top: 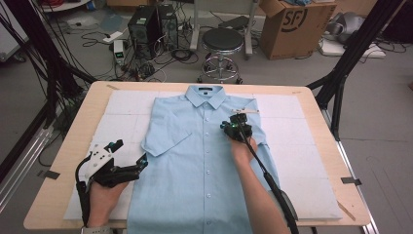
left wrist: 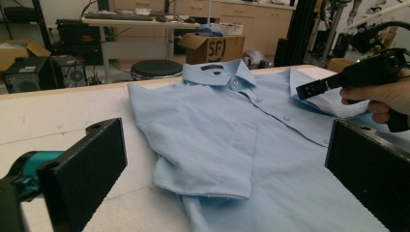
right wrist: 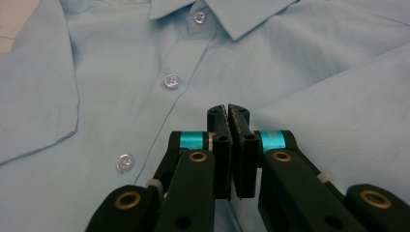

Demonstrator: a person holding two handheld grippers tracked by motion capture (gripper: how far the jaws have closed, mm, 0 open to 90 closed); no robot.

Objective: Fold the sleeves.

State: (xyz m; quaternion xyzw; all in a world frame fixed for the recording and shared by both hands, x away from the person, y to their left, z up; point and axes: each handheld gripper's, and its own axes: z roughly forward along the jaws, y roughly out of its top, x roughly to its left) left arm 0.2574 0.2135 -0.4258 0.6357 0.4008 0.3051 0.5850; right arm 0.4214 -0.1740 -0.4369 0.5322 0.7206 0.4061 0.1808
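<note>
A light blue short-sleeved shirt point(top: 204, 165) point(left wrist: 275, 164) point(right wrist: 121, 72) lies buttoned and face up on a white mat point(top: 302, 146). Its left sleeve point(top: 165, 139) point(left wrist: 208, 154) is folded in over the chest. My left gripper point(top: 130, 152) point(left wrist: 227, 159) rests open just left of that sleeve, with nothing between its jaws. My right gripper point(top: 238, 117) point(left wrist: 304, 89) point(right wrist: 228, 110) hovers low over the shirt's right chest, jaws pressed together. The folded-in right sleeve point(top: 258, 129) point(right wrist: 338, 92) runs straight into its tips.
The mat covers a wooden table point(top: 73, 161) with bare margins on all sides. Beyond the far edge stand a black stool point(top: 222, 41), a cardboard box point(top: 294, 22) and computer towers point(top: 146, 24). Black frame posts point(top: 341, 83) rise at both far corners.
</note>
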